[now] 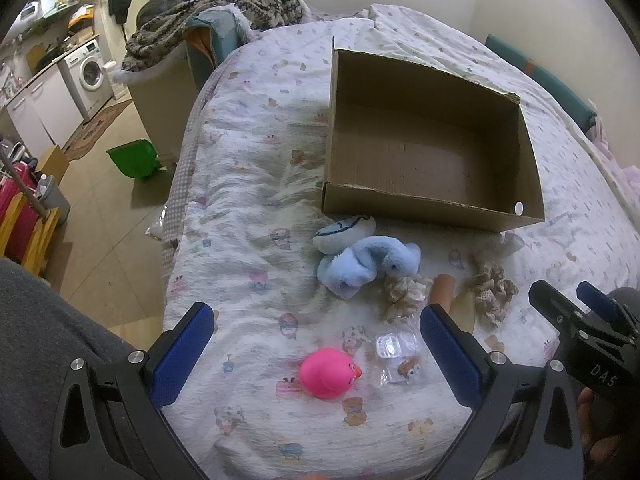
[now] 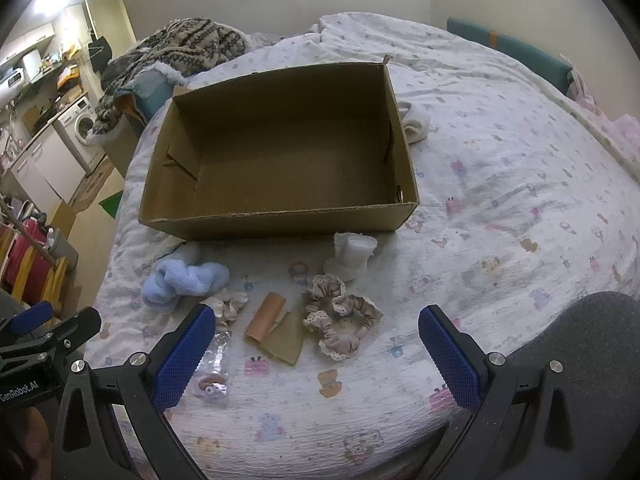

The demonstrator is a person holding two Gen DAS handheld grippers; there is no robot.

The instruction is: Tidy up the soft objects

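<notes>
Here, in the left wrist view, the left gripper (image 1: 316, 344) hovers with fingers spread and empty above the pink duck (image 1: 329, 373) near the bed's (image 1: 248, 184) front edge, the blue plush (image 1: 366, 264) lying just before the bare cardboard box (image 1: 432, 204), probably set there as the bin. In the right wrist view, the right gripper (image 2: 316, 344) is likewise parted and empty over the scrunchies (image 2: 342, 320) and tan cloth (image 2: 276, 330), well placed to choose one.

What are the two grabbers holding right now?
Nothing. The left gripper and the right gripper are both open and empty, above the bed. The toys lie loose in front of the cardboard box.
</notes>
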